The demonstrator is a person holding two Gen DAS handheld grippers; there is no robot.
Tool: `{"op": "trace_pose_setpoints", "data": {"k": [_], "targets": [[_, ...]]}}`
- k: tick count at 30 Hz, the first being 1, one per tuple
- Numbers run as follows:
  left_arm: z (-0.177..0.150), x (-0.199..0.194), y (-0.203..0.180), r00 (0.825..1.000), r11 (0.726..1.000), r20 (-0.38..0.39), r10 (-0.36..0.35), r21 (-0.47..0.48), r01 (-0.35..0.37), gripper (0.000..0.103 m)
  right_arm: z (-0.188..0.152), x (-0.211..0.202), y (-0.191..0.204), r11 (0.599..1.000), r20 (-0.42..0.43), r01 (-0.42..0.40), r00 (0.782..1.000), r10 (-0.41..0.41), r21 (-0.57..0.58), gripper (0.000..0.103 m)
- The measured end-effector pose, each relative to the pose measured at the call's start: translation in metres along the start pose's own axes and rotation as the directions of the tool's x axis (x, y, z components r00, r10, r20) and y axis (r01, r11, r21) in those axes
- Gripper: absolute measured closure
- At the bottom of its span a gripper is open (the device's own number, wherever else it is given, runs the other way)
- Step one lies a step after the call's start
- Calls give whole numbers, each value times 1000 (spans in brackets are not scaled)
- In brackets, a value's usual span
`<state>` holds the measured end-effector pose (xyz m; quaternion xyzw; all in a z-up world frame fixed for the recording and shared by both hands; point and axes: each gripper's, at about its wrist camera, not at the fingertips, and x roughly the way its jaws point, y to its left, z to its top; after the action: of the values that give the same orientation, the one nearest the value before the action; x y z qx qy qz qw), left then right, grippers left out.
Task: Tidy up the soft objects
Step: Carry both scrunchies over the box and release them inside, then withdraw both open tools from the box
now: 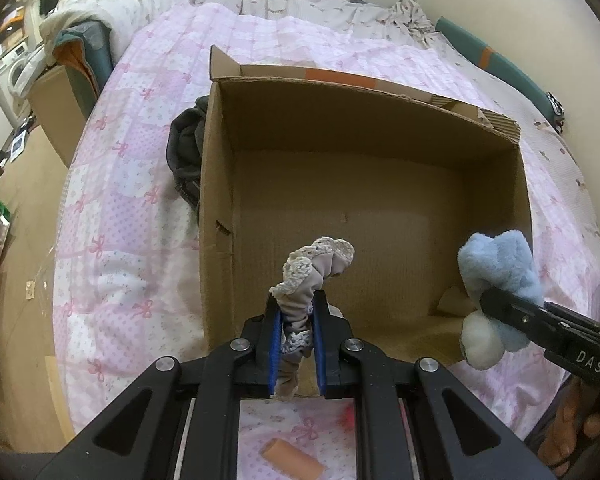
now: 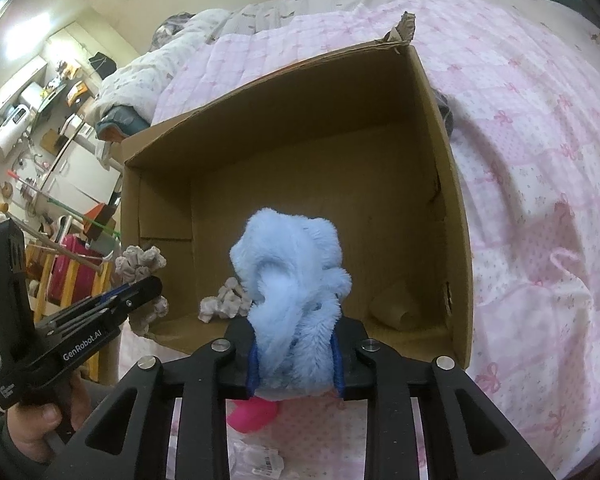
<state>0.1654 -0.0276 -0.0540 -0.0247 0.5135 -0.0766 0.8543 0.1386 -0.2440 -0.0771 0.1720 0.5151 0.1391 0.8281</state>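
Left gripper (image 1: 296,320) pinched a lace-trimmed scrunchie (image 1: 314,270) above the cardboard box (image 1: 220,168)'s near edge; right gripper (image 2: 296,360) clasped a blue plush toy (image 2: 292,280) over that box.

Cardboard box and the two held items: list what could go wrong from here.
1. The left gripper pinches the lace-trimmed scrunchie right above the cardboard box's near wall; released there, it might fall outside onto the pink bedspread.
2. The blue plush toy bulges between the right gripper's pads; its fur may snag instead of dropping.
3. Both grippers crowd the same near edge and could collide.
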Motion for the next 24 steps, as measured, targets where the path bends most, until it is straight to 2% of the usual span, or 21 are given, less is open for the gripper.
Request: {"op": "trace_pose_setpoints", "data": {"k": [6, 8, 9, 10, 11, 12, 13, 14, 16, 17, 19, 24], "targets": [[0, -1, -4, 1000, 1000, 7, 6, 20, -6, 89, -2, -1, 1, 1000, 0, -1, 1000, 1, -13, 74], [-1, -3, -7, 1000, 999, 16, 8, 37, -9, 88, -2, -1, 0, 1000, 0, -4, 1000, 4, -9, 71], [-1, -4, -9, 1000, 999, 19, 14, 46, -15, 87, -2, -1, 0, 1000, 0, -4, 1000, 4, -5, 66], [-1, -5, -10, 1000, 999, 22, 16, 50, -18, 84, -2, -1, -1, 1000, -1, -3, 1000, 3, -1, 55], [-1, -6, -11, 1000, 999, 27, 14, 52, -16, 83, -2, -1, -2, 1000, -2, -5, 1000, 5, 4, 51], [-1, -7, -11, 1000, 999, 28, 12, 52, -14, 80, -2, -1, -1, 1000, -3, -8, 1000, 8, 4, 51], [-1, -7, -11, 1000, 999, 27, 12, 51, -13, 71, -2, -1, -1, 1000, -5, -7, 1000, 7, 0, 51], [-1, -7, -12, 999, 999, 27, 17, 51, -18, 56, -2, -1, 0, 1000, -4, -3, 1000, 3, -7, 51], [-1, -9, -11, 999, 999, 34, 26, 44, -28, 36, -2, -2, 1, 1000, -2, -4, 1000, 4, -10, 47], [0, -11, -10, 999, 999, 44, 28, 38, -29, 35, -2, -2, 0, 1000, 0, -8, 1000, 8, -7, 36], [2, -11, -9, 998, 999, 48, 28, 32, -30, 35, -1, -5, -1, 1000, 16, -14, 1000, 14, 3, 26], [2, -8, -7, 999, 999, 23, 41, 26, -41, 35, 0, -6, -5, 1000, 16, -1, 1000, 0, 26, 23]]}}
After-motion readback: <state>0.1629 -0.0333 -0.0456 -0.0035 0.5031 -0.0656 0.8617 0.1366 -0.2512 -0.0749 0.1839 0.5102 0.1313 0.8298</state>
